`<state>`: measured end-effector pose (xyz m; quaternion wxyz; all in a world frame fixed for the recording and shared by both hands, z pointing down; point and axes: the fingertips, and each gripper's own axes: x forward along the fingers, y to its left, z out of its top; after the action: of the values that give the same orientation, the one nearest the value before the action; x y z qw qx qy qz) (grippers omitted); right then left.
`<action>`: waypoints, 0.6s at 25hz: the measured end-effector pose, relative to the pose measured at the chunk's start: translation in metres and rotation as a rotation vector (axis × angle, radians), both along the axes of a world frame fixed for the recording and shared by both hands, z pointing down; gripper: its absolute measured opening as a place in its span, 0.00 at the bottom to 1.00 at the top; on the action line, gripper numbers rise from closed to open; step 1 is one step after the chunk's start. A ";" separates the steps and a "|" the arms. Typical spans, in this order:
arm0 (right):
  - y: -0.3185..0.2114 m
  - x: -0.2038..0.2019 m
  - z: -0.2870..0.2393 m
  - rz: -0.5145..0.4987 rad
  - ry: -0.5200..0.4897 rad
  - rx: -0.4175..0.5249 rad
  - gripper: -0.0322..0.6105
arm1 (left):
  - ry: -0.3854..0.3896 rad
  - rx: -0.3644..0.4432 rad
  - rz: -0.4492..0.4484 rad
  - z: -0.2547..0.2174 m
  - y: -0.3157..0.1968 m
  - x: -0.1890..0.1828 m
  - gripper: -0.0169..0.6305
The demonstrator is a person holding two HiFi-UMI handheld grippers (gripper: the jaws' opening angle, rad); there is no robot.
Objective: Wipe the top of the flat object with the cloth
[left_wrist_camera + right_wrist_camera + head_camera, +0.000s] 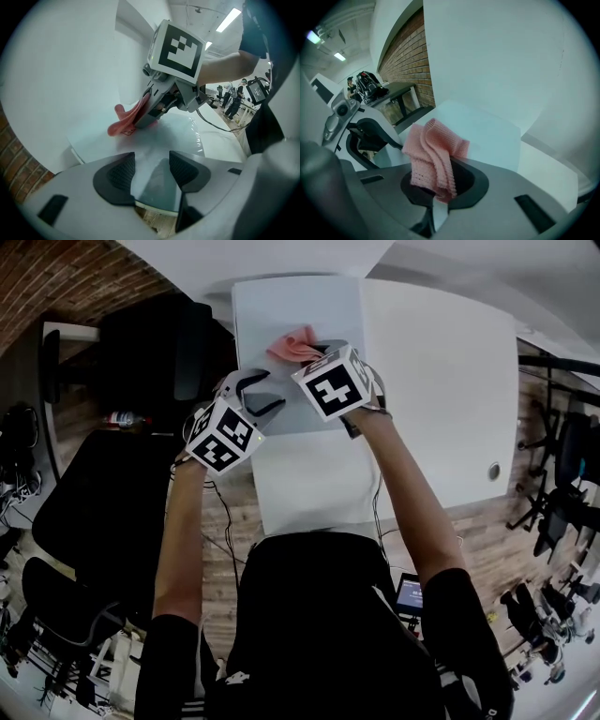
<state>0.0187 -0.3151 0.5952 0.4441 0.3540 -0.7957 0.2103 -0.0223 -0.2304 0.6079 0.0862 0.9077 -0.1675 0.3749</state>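
Two jaws of the left gripper (152,171) stand apart with nothing clamped. Their ribbed black pads (119,173) sit over the near edge of the flat object (281,306). That flat object is a pale, glossy, rectangular sheet lying along the left edge of the white bench (441,381) and reaching toward its far edge. About the sheet's middle hangs the cloth (292,343), a pink ribbed knit, folded and bunched, its lower end touching the sheet. The right gripper (438,194) has its jaws closed tight on the cloth. Bare sheet lies to the cloth's left and beyond it. Right of the sheet, the bench's smooth top runs open to its right edge.
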 end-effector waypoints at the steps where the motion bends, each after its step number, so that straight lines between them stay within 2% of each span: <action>1: -0.001 0.000 -0.002 0.012 -0.017 0.000 0.12 | 0.016 -0.015 -0.026 -0.001 -0.001 0.000 0.39; 3: -0.003 0.001 -0.008 0.050 -0.059 0.011 0.12 | 0.053 -0.046 -0.079 -0.005 -0.003 0.001 0.39; 9: -0.006 0.012 -0.042 0.105 -0.104 0.086 0.12 | 0.129 -0.070 -0.137 -0.033 -0.007 0.001 0.39; 15: 0.000 0.021 -0.081 0.158 -0.139 0.156 0.12 | 0.230 -0.051 -0.279 -0.078 -0.018 -0.008 0.33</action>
<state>0.0399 -0.3152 0.5147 0.3413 0.4335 -0.8082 0.2061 -0.0303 -0.2481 0.5297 0.1791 0.9100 -0.2713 0.2573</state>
